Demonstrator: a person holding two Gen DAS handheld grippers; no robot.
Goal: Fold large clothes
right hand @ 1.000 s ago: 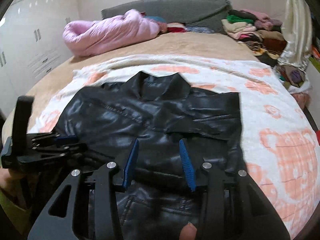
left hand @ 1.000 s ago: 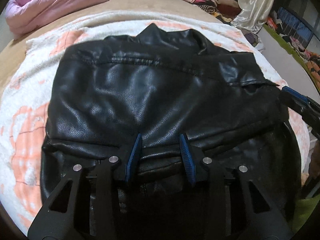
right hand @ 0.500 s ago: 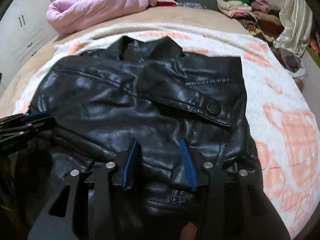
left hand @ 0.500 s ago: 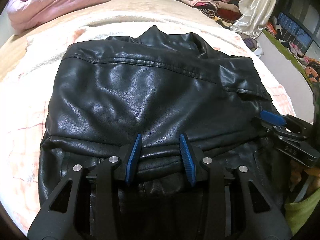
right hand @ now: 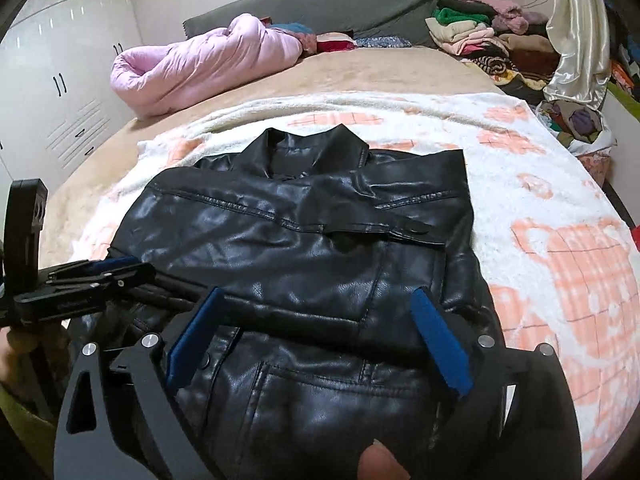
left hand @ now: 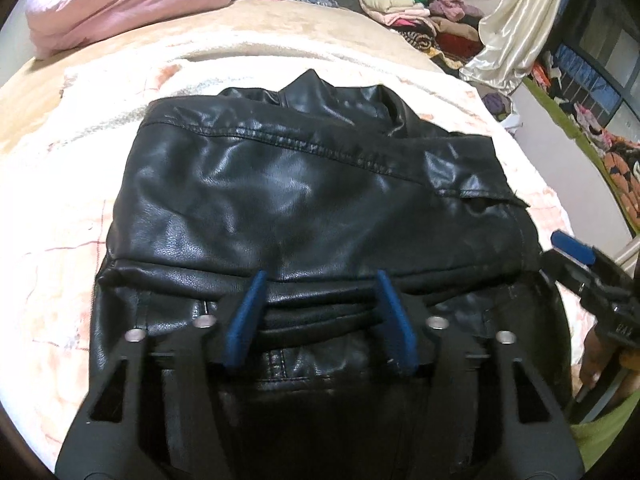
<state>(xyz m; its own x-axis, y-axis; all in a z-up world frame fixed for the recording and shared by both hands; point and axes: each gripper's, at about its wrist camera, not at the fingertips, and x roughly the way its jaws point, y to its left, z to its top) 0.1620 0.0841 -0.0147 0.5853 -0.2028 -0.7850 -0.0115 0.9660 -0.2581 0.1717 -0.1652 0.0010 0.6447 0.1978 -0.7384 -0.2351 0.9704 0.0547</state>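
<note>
We have the black leather jacket [right hand: 304, 264] lying on the white-and-orange blanket [right hand: 560, 264] near the foot edge of the bed [right hand: 360, 72], collar toward the headboard, its lower part doubled up over the body. Our left claw [left hand: 320, 316] is opening, with the thick folded hem between its blue pads [left hand: 244, 316]; whether the pads have fully parted from the leather we cannot tell, though the grip looks let go. Our right claw [right hand: 316, 340] is opening too and already stands wide, released, with the jacket's lower front under it but nothing pinched.

The risk we see is the fold itself. Stiff leather tends to spring back, so once both claws let go the doubled hem may lift or slide open. If a pad drags as we withdraw, it could pull the top layer askew, and the flap with the snap button [right hand: 416, 226] on the right side may wrinkle under it. The jacket also sits close to the foot edge, so a tug toward us might carry it off the bed
</note>
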